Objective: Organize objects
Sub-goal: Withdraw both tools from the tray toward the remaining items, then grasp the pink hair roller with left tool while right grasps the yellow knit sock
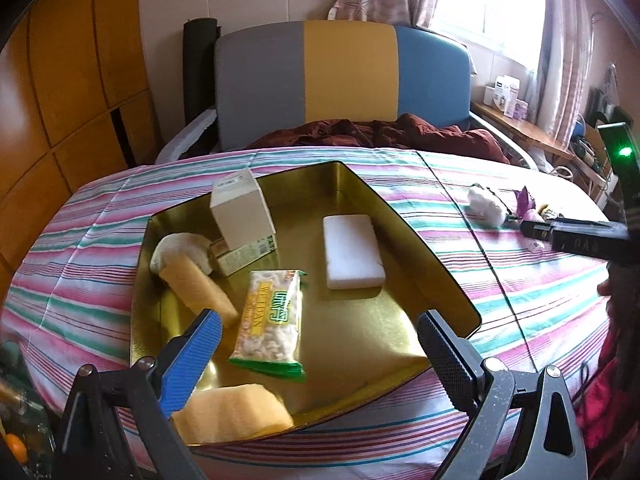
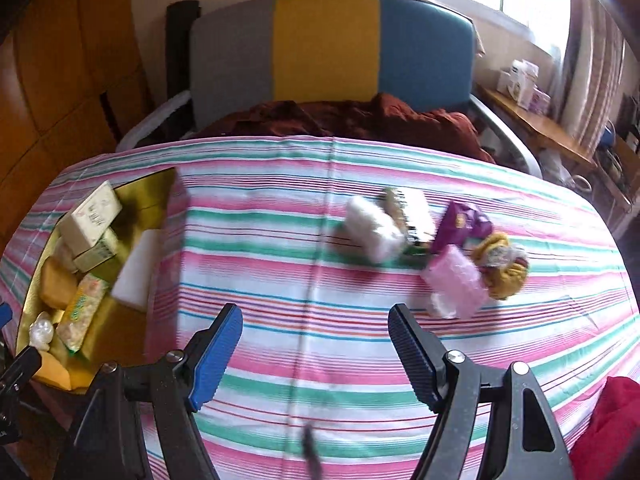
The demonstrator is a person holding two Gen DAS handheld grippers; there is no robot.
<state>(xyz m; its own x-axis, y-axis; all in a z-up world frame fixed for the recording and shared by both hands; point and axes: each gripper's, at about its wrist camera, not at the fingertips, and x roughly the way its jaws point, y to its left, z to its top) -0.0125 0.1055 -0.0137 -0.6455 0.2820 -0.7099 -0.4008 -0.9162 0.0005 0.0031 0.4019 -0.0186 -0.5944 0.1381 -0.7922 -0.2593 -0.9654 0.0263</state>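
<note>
Gold tray (image 1: 432,236) below the empty, wide open left gripper (image 1: 320,340).
Right gripper (image 2: 316,344) (also open, empty) hovers over striped cloth (image 2: 320,360); small items pile (image 2: 440,252) lies ahead of it.

Black gripper (image 2: 315,354), blue pad (image 2: 214,354), possibly red sleeve (image 2: 608,432)

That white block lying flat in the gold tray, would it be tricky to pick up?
Probably not. The white block looks like foam sponge, so likely light and squashy between the fingers. Lying flat in the gold tray, it shouldn't roll or tip, though it may slide on the shiny metal.
</note>
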